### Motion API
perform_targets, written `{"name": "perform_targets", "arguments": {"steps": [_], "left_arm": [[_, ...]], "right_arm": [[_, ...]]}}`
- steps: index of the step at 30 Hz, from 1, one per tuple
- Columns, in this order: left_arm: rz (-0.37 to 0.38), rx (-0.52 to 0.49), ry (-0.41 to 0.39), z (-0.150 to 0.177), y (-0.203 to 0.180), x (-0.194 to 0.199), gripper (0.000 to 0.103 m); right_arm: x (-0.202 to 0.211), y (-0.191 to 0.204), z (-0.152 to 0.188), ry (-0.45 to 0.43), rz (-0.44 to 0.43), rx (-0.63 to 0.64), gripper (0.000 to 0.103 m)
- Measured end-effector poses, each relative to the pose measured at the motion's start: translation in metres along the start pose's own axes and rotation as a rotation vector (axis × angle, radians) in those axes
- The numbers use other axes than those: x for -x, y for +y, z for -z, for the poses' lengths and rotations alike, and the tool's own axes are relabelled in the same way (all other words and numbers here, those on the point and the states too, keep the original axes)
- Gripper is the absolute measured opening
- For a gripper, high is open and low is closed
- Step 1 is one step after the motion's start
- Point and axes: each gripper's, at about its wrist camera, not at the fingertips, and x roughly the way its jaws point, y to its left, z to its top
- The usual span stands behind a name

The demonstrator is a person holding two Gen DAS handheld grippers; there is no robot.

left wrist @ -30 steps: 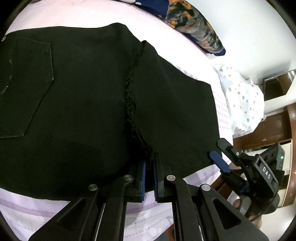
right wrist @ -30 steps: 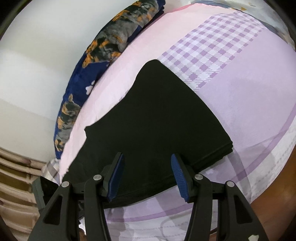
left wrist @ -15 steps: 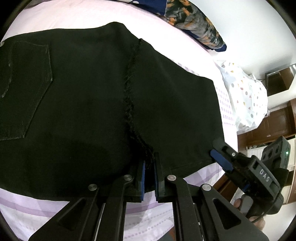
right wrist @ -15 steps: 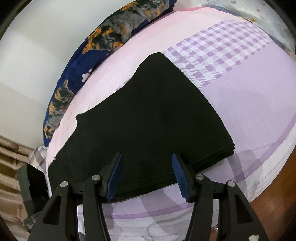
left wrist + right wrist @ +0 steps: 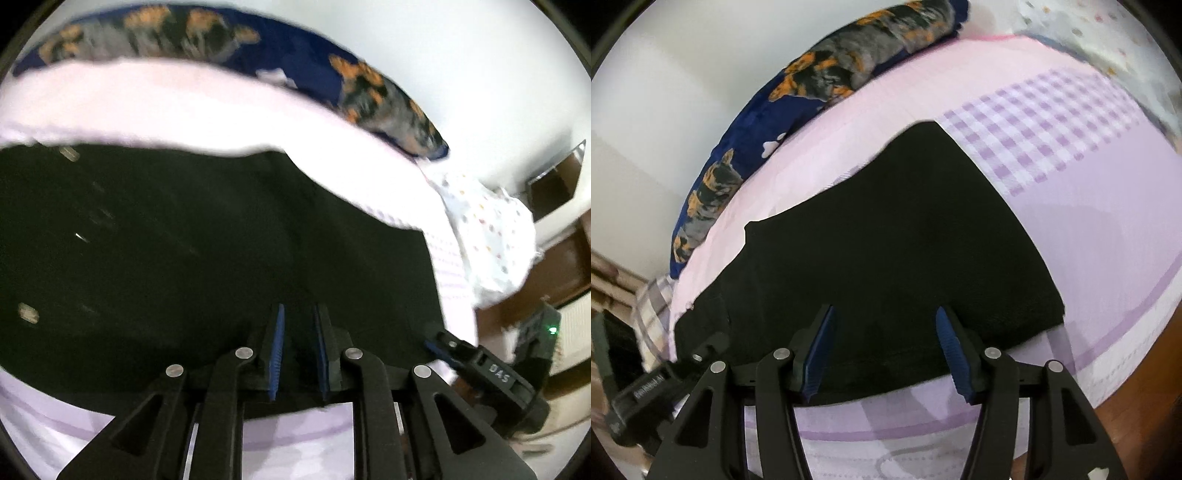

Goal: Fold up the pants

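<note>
Lying folded on the bed (image 5: 184,107), black pants (image 5: 207,236) spread beneath both tongs.
Left wrist view: left tongs (image 5: 298,350) are opening, blue pads narrowly apart over the pants' near edge, cloth showing in the gap but not pinched; right tongs (image 5: 437,341) sit at the pants' right corner. Right wrist view: right tongs (image 5: 882,350) stand released, pads wide above the pants' (image 5: 886,236) near edge; a dog-print pillow (image 5: 812,77) lies beyond.

Matt black cloth pants (image 5: 894,258) — smooth cotton bedsheet (image 5: 1108,229) beneath.
</note>
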Motion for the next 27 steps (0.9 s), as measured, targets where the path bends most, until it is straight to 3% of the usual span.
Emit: {"name": "perform_targets", "arguments": {"steps": [10, 15, 19, 27], "left_arm": [[-0.208, 0.093, -0.196, 0.014, 0.089, 0.064, 0.031], [-0.287, 0.165, -0.255, 0.026, 0.132, 0.096, 0.038], [-0.309, 0.250, -0.269, 0.036, 0.162, 0.111, 0.038], [-0.282, 0.345, -0.269, 0.056, 0.191, 0.119, 0.040]], "right_arm": [[-0.040, 0.045, -0.026, 0.023, 0.023, 0.146, 0.053], [-0.074, 0.074, -0.045, 0.048, 0.026, 0.195, 0.049], [-0.096, 0.101, -0.057, 0.030, 0.070, 0.238, 0.049], [-0.123, 0.160, -0.061, 0.071, 0.027, 0.339, 0.048]]}}
